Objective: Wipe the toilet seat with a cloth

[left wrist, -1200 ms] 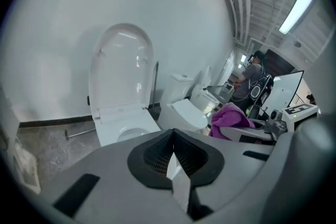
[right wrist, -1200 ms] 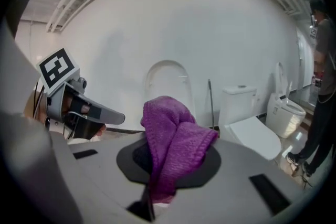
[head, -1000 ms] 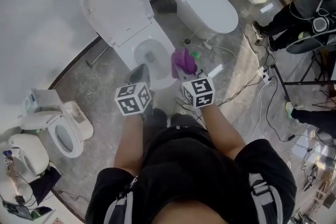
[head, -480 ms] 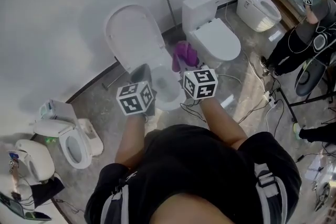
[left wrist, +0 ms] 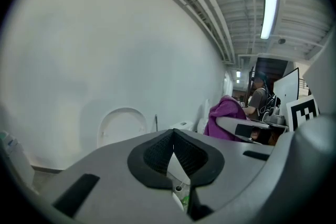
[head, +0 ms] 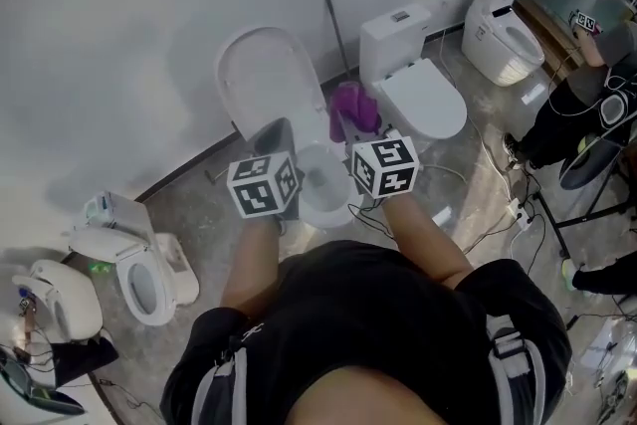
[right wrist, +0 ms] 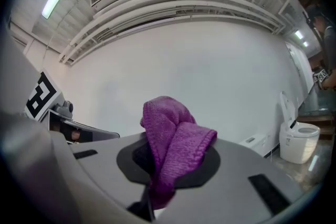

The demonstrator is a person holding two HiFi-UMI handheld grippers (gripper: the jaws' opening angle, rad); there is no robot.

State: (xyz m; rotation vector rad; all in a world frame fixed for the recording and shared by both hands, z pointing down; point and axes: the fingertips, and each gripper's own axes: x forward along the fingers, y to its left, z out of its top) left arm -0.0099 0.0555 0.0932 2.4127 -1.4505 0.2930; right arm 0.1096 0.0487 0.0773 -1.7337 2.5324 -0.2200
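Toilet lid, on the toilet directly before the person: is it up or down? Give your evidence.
Up. The lid stands tilted back, and the open bowl shows below it.

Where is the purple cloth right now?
The purple cloth is clamped in the jaws of the right gripper; in the head view it shows mid-frame between the raised lid and the closed toilet.

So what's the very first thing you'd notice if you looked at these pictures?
The bright purple cloth pops out first, pinched in the right tool and sticking up from it. In the head view, a white toilet stands right in front of the person, with its lid up against the wall. There are more toilets around it: a closed toilet to its right and a small toilet at the lower left.
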